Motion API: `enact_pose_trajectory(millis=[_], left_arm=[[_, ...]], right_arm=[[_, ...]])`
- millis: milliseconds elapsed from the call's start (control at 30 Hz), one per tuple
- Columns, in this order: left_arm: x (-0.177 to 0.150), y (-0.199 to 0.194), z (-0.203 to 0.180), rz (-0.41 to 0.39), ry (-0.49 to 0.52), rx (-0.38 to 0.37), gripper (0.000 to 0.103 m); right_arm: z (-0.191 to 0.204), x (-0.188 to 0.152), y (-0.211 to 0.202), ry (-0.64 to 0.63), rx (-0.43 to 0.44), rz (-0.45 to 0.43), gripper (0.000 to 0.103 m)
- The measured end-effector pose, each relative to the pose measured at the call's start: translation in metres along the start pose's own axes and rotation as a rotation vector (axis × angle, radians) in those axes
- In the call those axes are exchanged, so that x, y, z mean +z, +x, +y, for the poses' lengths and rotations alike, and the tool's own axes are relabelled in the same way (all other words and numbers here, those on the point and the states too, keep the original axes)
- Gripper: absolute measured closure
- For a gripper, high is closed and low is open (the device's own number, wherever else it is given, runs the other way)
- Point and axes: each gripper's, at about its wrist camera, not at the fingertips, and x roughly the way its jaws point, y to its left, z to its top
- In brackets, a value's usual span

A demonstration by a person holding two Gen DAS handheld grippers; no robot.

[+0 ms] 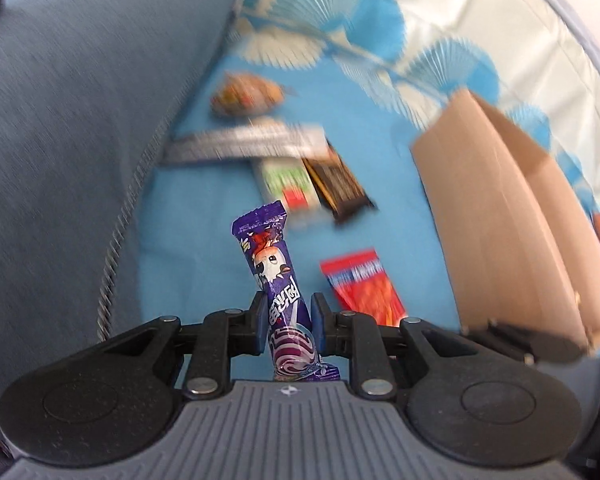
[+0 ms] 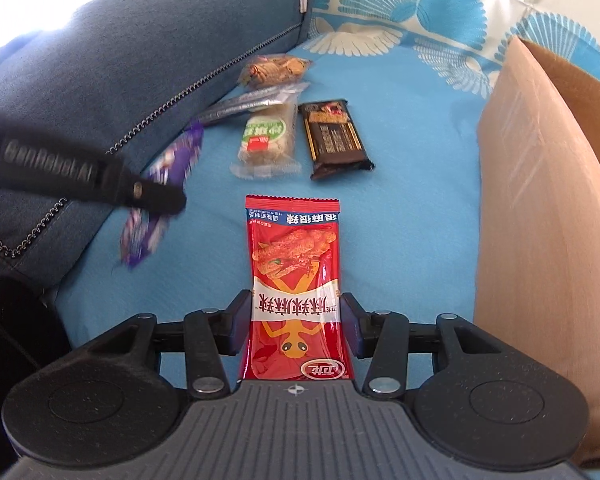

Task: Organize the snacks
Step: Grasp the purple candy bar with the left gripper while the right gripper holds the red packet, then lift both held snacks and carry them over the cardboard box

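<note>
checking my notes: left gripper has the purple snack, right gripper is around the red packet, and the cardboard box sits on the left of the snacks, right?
One detail is off: the cardboard box stands to the right of the snacks, not the left, as the right wrist view shows. The rest holds: the left gripper is clamped on the purple snack, and the right gripper straddles the red packet.

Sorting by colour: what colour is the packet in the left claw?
Purple packet, clearest in left wrist view.
</note>
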Motion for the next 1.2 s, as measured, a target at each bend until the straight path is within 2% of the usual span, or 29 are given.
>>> enact_pose_trajectory(millis=[233, 433, 667, 967, 1000, 1200], left_arm=[[-0.007, 0.021, -0.009, 0.075, 0.038, 0.040, 0.078], [-0.007, 0.033, -0.015, 0.093, 0.079, 0.076, 0.076], [-0.008, 0.035, -0.011, 0.112, 0.068, 0.066, 0.073], [-0.010, 0.037, -0.013, 0.107, 0.092, 0.075, 0.074], [-0.010, 0.036, -0.014, 0.104, 0.094, 0.075, 0.078], [-0.012, 0.028, -0.017, 0.059, 0.118, 0.074, 0.078]], right_arm=[[-0.003, -0.009, 0.003, 0.010, -0.010, 0.032, 0.051], [-0.003, -0.012, 0.004, 0.002, -0.015, 0.027, 0.050], [-0.002, -0.012, 0.005, -0.002, -0.020, 0.023, 0.050], [-0.002, -0.014, 0.003, -0.006, -0.028, 0.003, 0.053], [-0.001, -0.014, 0.003, -0.011, -0.033, 0.000, 0.053], [0.004, -0.015, -0.012, -0.027, -0.065, -0.038, 0.054]])
